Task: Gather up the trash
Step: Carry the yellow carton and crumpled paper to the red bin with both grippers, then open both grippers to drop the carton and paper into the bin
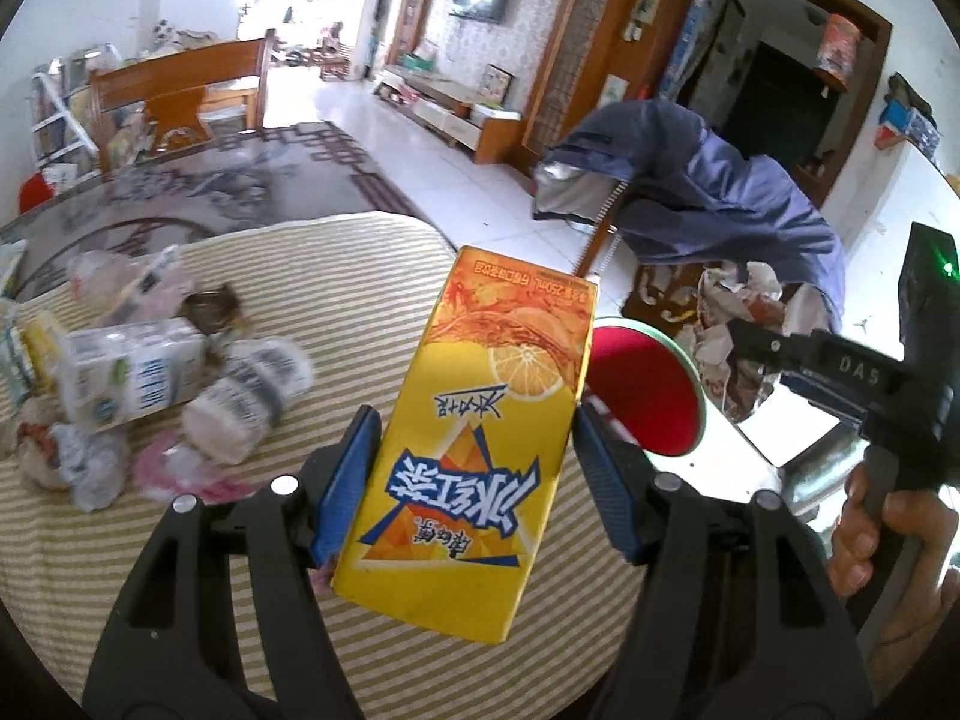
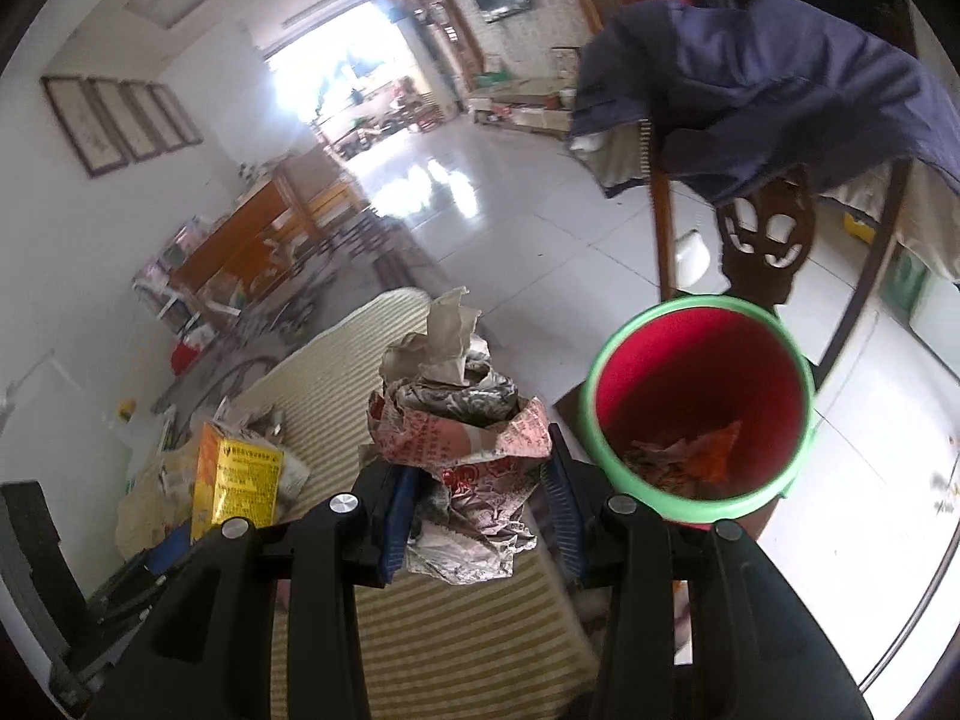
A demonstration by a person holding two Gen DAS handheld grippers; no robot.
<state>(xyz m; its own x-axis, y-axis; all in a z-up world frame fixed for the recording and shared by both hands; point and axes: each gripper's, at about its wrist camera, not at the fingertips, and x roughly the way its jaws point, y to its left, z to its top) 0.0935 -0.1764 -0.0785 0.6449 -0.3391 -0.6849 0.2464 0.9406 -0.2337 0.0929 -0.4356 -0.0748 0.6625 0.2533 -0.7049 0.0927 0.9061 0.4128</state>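
Observation:
My left gripper point(image 1: 474, 450) is shut on a yellow iced-tea carton point(image 1: 480, 438) and holds it above the striped tablecloth point(image 1: 180, 570). My right gripper point(image 2: 474, 492) is shut on a crumpled newspaper wad point(image 2: 462, 450), held near the table's edge just left of the red bin with a green rim point(image 2: 702, 402). The bin holds some scraps at its bottom. In the left wrist view the bin point(image 1: 648, 390) shows behind the carton, with the right gripper and its wad point(image 1: 738, 324) beyond it. The carton also shows in the right wrist view point(image 2: 240, 480).
More trash lies on the cloth at the left: a white milk carton point(image 1: 132, 378), a white cup point(image 1: 246, 402), crumpled paper point(image 1: 72, 456) and plastic wrappers point(image 1: 132, 282). A wooden chair draped with a blue jacket point(image 2: 750, 90) stands behind the bin.

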